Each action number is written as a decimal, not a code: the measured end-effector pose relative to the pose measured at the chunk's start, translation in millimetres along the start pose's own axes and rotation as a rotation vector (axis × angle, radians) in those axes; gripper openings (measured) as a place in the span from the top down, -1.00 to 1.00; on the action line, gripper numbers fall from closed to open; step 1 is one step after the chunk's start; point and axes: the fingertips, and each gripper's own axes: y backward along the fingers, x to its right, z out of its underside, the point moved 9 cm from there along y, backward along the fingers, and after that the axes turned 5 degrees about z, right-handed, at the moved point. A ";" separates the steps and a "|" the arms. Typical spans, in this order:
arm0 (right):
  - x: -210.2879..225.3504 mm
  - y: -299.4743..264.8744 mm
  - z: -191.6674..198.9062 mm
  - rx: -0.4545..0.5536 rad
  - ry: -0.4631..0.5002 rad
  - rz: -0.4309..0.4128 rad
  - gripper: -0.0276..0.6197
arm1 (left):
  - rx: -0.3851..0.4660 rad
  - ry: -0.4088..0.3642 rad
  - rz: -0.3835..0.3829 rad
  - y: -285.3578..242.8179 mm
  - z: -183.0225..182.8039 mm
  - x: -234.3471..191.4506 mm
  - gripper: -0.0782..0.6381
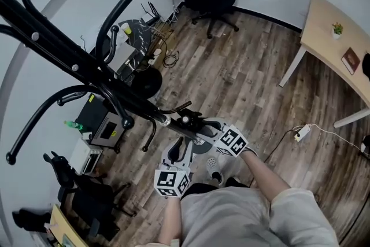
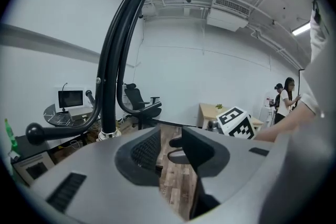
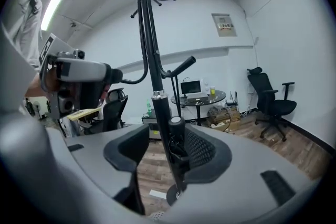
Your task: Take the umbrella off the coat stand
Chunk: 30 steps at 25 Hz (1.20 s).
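Umbrella [image 3: 176,134], folded and black, sits against the coat stand pole [image 3: 149,50], between the parted jaws of the right hand-held gripper [image 3: 169,148] and nearer its right jaw; contact not discernible. Left hand-held gripper [image 2: 167,150]: jaws apart, nothing between, pole off to its left.

Your coat stand [image 1: 63,58] is glossy black, and the umbrella [image 3: 176,140] is black too. Your left hand-held gripper [image 2: 168,140] and right hand-held gripper [image 3: 164,147] are matte grey, with black-and-white checked cubes. The floor [image 1: 243,72] shows brown wood grain; the table [image 1: 326,20] is pale.
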 end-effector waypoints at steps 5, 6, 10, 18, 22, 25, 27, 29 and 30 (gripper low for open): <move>10.2 -42.6 6.8 -0.024 -0.026 -0.070 0.11 | -0.025 -0.003 -0.011 -6.6 -2.4 -16.0 0.41; 13.2 -49.5 8.2 -0.031 -0.025 -0.076 0.06 | -0.028 -0.005 -0.012 -8.5 -3.2 -17.2 0.41; 24.3 -78.1 21.5 -0.081 0.020 -0.086 -0.13 | -0.037 -0.011 -0.008 -14.4 -3.8 -20.3 0.41; 33.9 -117.0 54.4 -0.185 0.160 -0.082 -0.20 | -0.059 -0.021 0.009 -18.4 -0.5 -12.7 0.42; 31.6 -131.9 62.4 -0.185 0.154 -0.065 -0.15 | -0.084 -0.059 0.015 -12.5 -2.2 -12.2 0.42; 24.1 -142.0 65.3 -0.200 0.153 -0.069 -0.21 | -0.086 -0.072 0.006 -6.9 -1.7 -10.3 0.42; 21.2 -148.8 62.9 -0.216 0.173 -0.044 -0.12 | -0.086 -0.076 -0.002 -2.7 -1.8 -12.0 0.42; 22.5 -150.5 61.4 -0.219 0.166 -0.010 0.10 | -0.083 -0.076 -0.011 2.1 -1.3 -14.0 0.42; 22.7 -150.3 61.8 -0.214 0.155 -0.002 0.14 | -0.083 -0.071 -0.017 4.4 -0.5 -14.9 0.42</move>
